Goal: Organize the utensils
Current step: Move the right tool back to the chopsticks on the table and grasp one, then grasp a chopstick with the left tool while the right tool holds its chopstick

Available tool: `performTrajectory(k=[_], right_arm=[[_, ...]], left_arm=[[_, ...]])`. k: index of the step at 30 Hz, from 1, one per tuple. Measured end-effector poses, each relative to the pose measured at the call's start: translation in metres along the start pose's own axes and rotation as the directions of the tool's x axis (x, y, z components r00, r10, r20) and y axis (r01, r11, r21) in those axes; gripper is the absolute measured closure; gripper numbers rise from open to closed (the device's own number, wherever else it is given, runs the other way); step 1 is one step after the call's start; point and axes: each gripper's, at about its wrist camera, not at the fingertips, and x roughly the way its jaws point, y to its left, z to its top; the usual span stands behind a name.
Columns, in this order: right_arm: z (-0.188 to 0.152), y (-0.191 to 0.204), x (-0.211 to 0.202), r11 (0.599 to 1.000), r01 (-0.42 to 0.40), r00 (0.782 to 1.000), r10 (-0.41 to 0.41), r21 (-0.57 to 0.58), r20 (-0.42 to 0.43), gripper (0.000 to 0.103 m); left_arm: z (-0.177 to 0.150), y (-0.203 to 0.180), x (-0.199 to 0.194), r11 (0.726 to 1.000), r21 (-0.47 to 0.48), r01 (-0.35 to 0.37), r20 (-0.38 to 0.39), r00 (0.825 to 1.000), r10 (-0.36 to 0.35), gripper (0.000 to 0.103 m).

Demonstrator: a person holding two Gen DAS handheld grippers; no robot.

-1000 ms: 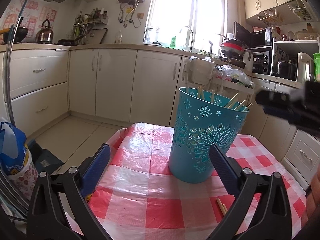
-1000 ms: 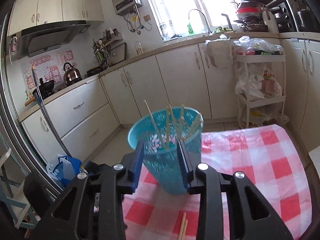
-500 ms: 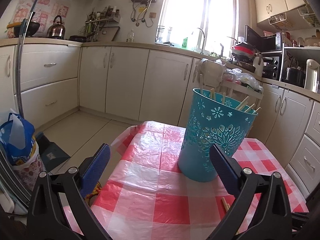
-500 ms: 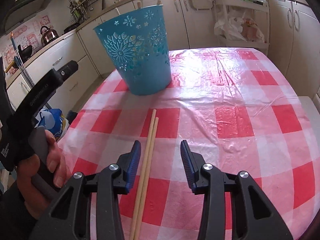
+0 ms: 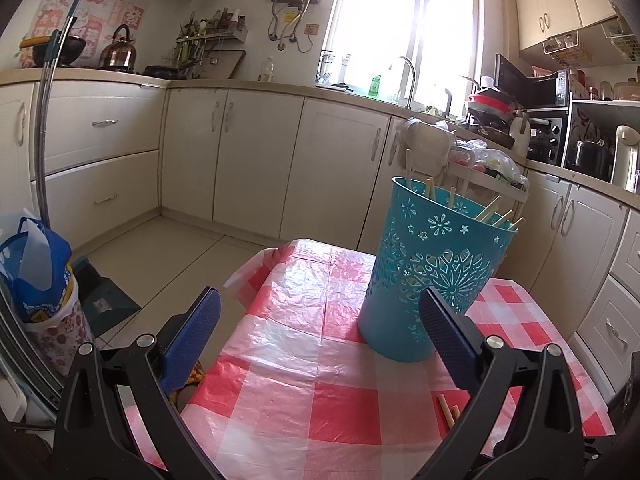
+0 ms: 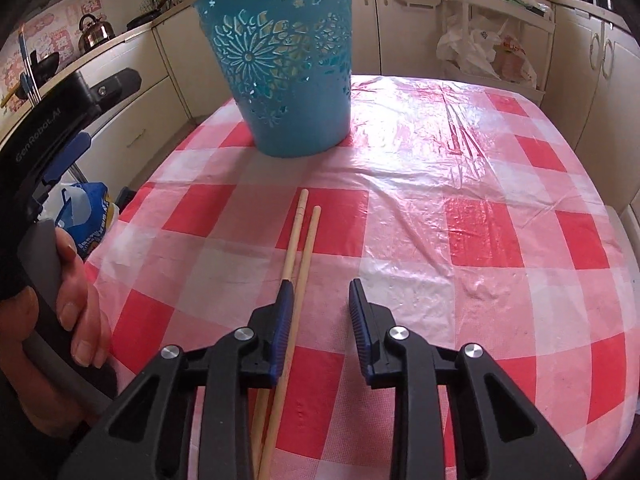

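Note:
A teal cut-out bucket (image 5: 434, 268) stands on the red-checked table (image 5: 304, 380) and holds several wooden chopsticks. It also shows in the right wrist view (image 6: 284, 60) at the far side. Two loose chopsticks (image 6: 298, 256) lie side by side on the cloth. My right gripper (image 6: 320, 292) is open, low over them, with one chopstick between its fingers and the other under the left finger. My left gripper (image 5: 320, 312) is open wide and empty, in front of the bucket. The ends of the chopsticks (image 5: 446, 408) show by its right finger.
The left gripper's body and the hand holding it (image 6: 60, 264) sit at the table's left edge. A blue bag (image 5: 36, 272) stands on the floor to the left. Cabinets (image 5: 260, 160) and a white rack (image 6: 496, 32) lie beyond the table.
My right gripper came down from above the bucket to the near table and moved in over the two chopsticks. My left gripper drew back a little from the bucket.

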Motion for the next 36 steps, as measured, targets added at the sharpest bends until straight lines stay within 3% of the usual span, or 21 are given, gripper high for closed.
performTrajectory(k=[3,6,7,11,13,15,18,20,27,29,30,31,32,36], right_arm=[[0.001,0.001,0.000,1.000,-0.003,1.000,0.003,-0.008,-0.007,0.074],[0.001,0.007,0.001,0.995,0.055,0.998,-0.056,-0.080,-0.013,0.087],[0.001,0.004,0.001,0.995,0.059,0.998,-0.060,-0.081,-0.015,0.094],[-0.001,-0.019,-0.003,0.997,0.074,0.997,-0.075,-0.027,-0.013,0.097],[-0.004,-0.032,-0.007,0.998,0.055,0.998,-0.055,0.010,-0.002,0.098],[-0.007,-0.043,-0.010,0.999,0.005,1.000,-0.006,0.050,0.011,0.098],[-0.008,-0.055,-0.011,0.993,-0.053,0.999,0.051,0.108,0.017,0.098],[-0.008,-0.060,-0.011,0.988,-0.079,0.997,0.077,0.133,0.021,0.098],[-0.014,-0.064,-0.016,0.988,-0.080,0.996,0.074,0.135,0.043,0.098],[-0.015,-0.064,-0.015,0.987,-0.083,0.996,0.078,0.138,0.040,0.098],[-0.014,-0.064,-0.015,0.988,-0.079,0.997,0.075,0.131,0.036,0.098],[-0.014,-0.063,-0.015,0.990,-0.075,0.997,0.071,0.122,0.034,0.098],[-0.014,-0.062,-0.014,0.991,-0.072,0.997,0.068,0.115,0.033,0.098],[-0.011,-0.054,-0.014,0.998,-0.032,0.999,0.031,0.061,0.010,0.098]], left_arm=[[0.000,-0.002,0.000,1.000,0.009,0.000,-0.001,1.000,0.000,0.008],[0.000,-0.004,0.000,1.000,0.017,0.002,-0.002,1.000,-0.002,0.008],[0.000,-0.005,0.000,1.000,0.021,0.004,-0.003,1.000,-0.004,0.008],[0.000,-0.014,0.002,0.997,0.065,0.046,-0.029,0.999,-0.044,0.008],[-0.005,-0.027,0.009,0.989,0.087,0.120,-0.141,0.984,-0.107,0.008],[-0.016,-0.045,0.017,0.978,0.112,0.178,-0.268,0.953,-0.143,0.009],[-0.028,-0.067,0.022,0.967,0.126,0.221,-0.372,0.914,-0.161,0.017],[-0.036,-0.082,0.029,0.962,0.146,0.230,-0.429,0.891,-0.148,0.029],[-0.060,-0.112,0.047,0.937,0.288,0.196,-0.524,0.852,-0.017,0.046],[-0.067,-0.117,0.051,0.927,0.316,0.202,-0.556,0.831,0.009,0.062],[-0.069,-0.118,0.050,0.924,0.319,0.209,-0.555,0.832,0.003,0.065],[-0.070,-0.119,0.049,0.921,0.323,0.219,-0.557,0.831,-0.002,0.075],[-0.070,-0.121,0.048,0.917,0.325,0.232,-0.561,0.827,-0.011,0.091],[-0.069,-0.121,0.044,0.915,0.303,0.267,-0.586,0.809,-0.042,0.097]])
